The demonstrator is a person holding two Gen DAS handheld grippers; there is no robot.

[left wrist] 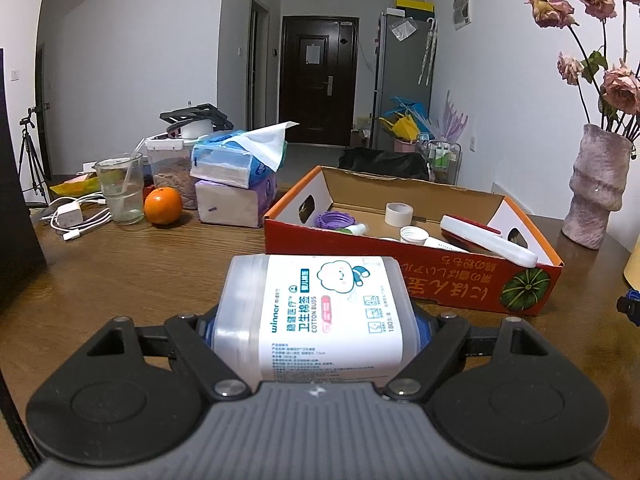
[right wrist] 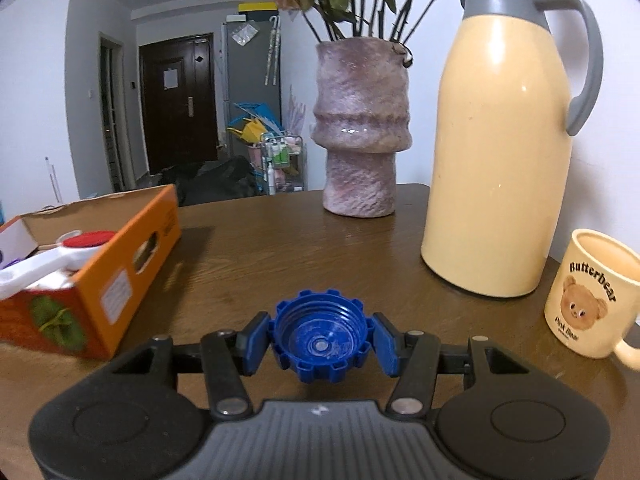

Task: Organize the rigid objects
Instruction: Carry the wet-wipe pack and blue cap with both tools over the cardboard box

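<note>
Cotton bud tub lying sideways between my left gripper pads, clamped from both sides, held above the wooden table. Just ahead sits the orange cardboard box, already holding a tape roll, a purple ring cap, a white cap and a red-and-white case. My right gripper pinches a blue ridged cap, open side up, over the table; the box's near end looks blurred there. Vase, cream thermos jug and bear mug stand beyond.
</note>
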